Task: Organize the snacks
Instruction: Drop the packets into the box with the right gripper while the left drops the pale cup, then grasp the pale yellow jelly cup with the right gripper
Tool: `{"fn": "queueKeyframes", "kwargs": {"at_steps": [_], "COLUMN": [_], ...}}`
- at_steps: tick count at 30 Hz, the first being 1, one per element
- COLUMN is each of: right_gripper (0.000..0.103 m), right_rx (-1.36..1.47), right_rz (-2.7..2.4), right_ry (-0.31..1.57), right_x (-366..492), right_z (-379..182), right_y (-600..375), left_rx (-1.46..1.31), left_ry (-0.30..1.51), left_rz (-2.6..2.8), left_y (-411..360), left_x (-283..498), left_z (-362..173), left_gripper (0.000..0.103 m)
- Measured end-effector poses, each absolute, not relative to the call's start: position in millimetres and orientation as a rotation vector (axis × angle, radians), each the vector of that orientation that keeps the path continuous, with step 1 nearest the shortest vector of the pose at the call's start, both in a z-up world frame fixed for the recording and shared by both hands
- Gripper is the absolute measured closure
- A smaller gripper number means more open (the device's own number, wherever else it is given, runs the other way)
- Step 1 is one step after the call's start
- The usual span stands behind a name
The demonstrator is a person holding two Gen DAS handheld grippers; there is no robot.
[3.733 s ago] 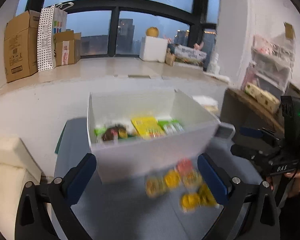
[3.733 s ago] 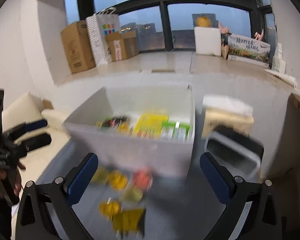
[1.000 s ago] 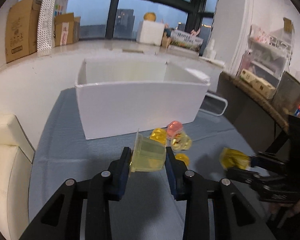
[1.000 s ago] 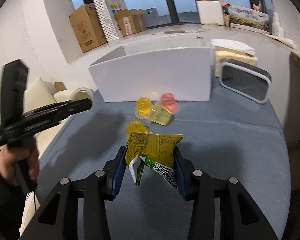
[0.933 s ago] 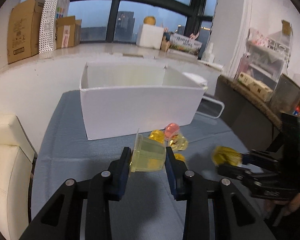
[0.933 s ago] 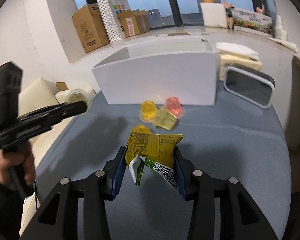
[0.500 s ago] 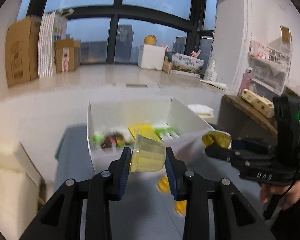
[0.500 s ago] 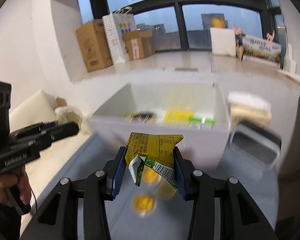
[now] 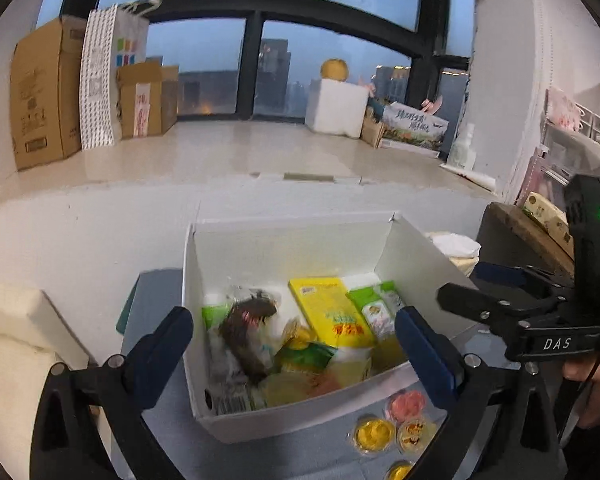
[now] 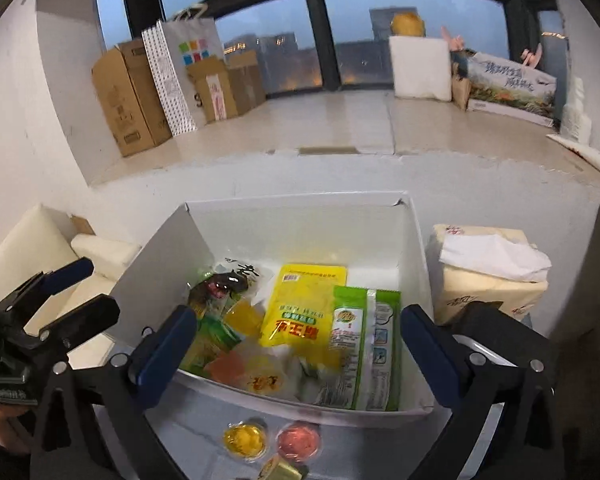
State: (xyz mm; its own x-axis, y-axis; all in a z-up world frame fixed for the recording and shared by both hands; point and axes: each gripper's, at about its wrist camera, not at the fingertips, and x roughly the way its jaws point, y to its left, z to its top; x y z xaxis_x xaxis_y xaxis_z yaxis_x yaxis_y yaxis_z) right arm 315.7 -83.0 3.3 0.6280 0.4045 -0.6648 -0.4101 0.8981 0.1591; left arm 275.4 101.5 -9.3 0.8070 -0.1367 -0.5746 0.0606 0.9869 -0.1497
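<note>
The left gripper point(image 9: 292, 340) has its fingers point(image 9: 168, 340) spreading wide, nothing between the pads; it hangs over the near wall of the white box point(image 9: 300, 420). The right gripper point(image 10: 300, 344) is likewise opening, empty, over the same box point(image 10: 160, 264) from the other side. In the left view the right gripper point(image 9: 472, 292) shows at the right, a hand point(image 9: 588, 384) on its handle.

Snacks lie loose inside the box: a yellow pouch point(image 10: 304, 308), a green-and-white pack point(image 10: 364, 344), a dark packet point(image 9: 248, 328), a green packet point(image 10: 212, 340) and jelly cups point(image 10: 236, 364), partly blurred.

Outside, on the blue-grey tabletop point(image 9: 172, 436) just before the box, sit more cups: yellow point(image 10: 245, 439) and pink point(image 10: 299, 441) side by side. A tissue pack point(image 10: 488, 272) stands right of the box.
</note>
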Motion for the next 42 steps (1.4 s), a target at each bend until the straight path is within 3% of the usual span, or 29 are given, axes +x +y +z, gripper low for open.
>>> {"fn": "queueKeyframes", "kwargs": {"at_steps": [11, 24, 42], "right_gripper": [0.0, 0.0, 0.0], "right_rx": [0.062, 0.115, 0.118], "right_rz": [0.454, 0.484, 0.455], "right_ry": [0.748, 0.802, 0.916], "right_x": [271.4, 153.7, 214.4], "right_z": [-0.7, -54.8, -104.1], "right_y": [-126.1, -156.5, -100.1], "left_rx": [-0.141, -0.193, -0.244], "left_ry": [0.596, 0.584, 0.638], "left_rz": [-0.131, -0.158, -0.126], "left_y": [94.7, 77.6, 96.9], "left_x": [212.8, 82.8, 57.3], "left_z": [-5.4, -27.5, -49.5], "left_gripper": [0.0, 0.0, 0.0]}}
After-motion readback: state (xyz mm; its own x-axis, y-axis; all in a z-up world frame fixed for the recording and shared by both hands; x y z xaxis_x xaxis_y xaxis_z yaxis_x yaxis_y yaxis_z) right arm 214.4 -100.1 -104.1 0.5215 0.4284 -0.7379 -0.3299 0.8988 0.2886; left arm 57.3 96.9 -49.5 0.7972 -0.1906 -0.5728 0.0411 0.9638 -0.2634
